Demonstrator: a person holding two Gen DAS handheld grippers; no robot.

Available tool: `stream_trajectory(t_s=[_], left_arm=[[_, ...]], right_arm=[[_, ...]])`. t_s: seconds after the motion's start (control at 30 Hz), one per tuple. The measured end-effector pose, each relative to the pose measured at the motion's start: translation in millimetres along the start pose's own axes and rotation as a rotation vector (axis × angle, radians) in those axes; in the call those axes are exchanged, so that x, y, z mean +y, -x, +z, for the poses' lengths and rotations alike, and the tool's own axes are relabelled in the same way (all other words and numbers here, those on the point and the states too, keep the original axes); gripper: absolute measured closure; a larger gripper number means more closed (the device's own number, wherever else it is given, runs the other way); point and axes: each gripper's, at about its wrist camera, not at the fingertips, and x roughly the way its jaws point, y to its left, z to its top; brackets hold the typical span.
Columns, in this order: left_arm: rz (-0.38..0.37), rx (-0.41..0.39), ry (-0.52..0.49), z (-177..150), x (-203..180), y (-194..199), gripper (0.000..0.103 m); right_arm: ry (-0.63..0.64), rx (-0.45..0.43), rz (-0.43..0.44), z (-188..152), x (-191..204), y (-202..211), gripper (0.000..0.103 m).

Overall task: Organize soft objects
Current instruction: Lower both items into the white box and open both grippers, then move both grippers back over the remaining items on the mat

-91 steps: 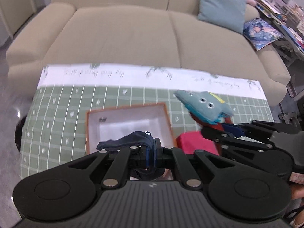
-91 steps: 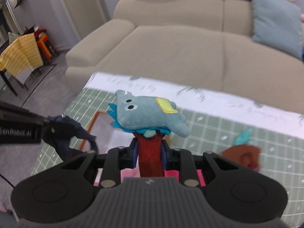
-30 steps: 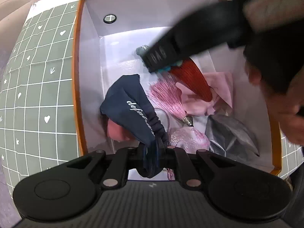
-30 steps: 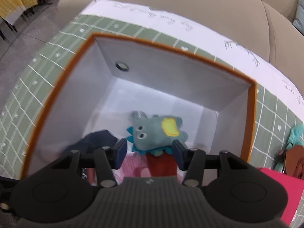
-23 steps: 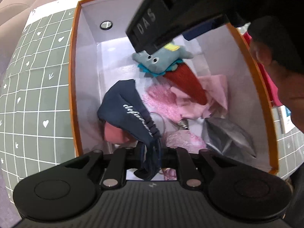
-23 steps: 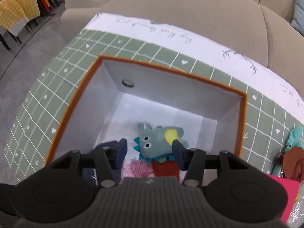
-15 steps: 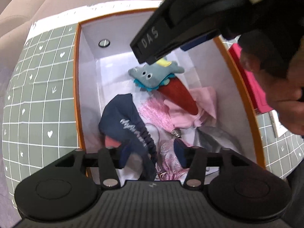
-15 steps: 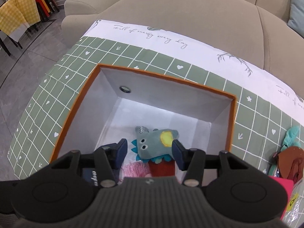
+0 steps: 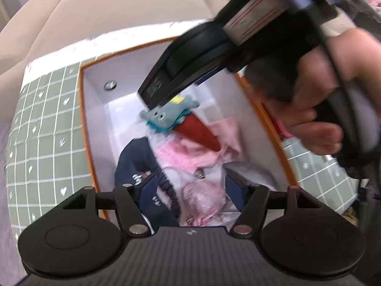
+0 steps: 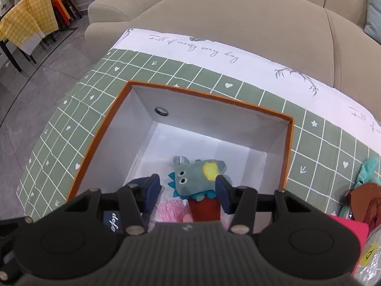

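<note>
An orange-rimmed white box (image 10: 209, 96) sits on the green checked cloth. Inside it lie a grey-blue plush animal with a red body (image 10: 197, 175), a navy cloth with white lettering (image 9: 133, 164) and pink soft pieces (image 9: 188, 152). My left gripper (image 9: 190, 187) hangs above the box's near end, its jaws opening, nothing pressed between them; the navy cloth lies loose below. My right gripper (image 10: 188, 190) stands open over the box, above the plush and apart from it. In the left wrist view the right gripper's body (image 9: 190, 71) and a hand (image 9: 316, 109) cover the box's far right.
A beige sofa (image 10: 238, 16) runs behind the table. On the cloth to the right of the box lie a teal and brown soft item (image 10: 364, 186) and a magenta flat thing (image 10: 352, 228). Left of the table are grey floor and a yellow-checked table (image 10: 26, 26).
My left gripper let go of the navy cloth, which now lies in the box, and rose. My right gripper lifted a little above the plush it had dropped.
</note>
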Motion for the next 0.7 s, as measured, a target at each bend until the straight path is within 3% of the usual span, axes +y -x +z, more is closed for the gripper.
stream_trajectory(t_s=[0.17,0.27,0.4,0.7], left_arm=[[-0.042,-0.067,0.076,-1.3,3.4,11.2,0.024],[-0.091,-0.036,0.076,0.3,6.3,14.2,0.027],[-0.037,-0.007,0.072,1.4,2.5,19.7,0.027],[-0.029,-0.033,0.063,0.5,-5.6,38.8,0.027]], right_arm=[[0.002,0.003,0.009,-2.1,-0.4,1.8,0.044],[0.010,-0.003,0.026,-4.5,-0.6,5.9,0.044],[0.018,-0.018,0.035,-6.8,-2.5,15.9,0.044],[-0.021,-0.097,0.108,-9.6,-19.7,48.4,0.044]])
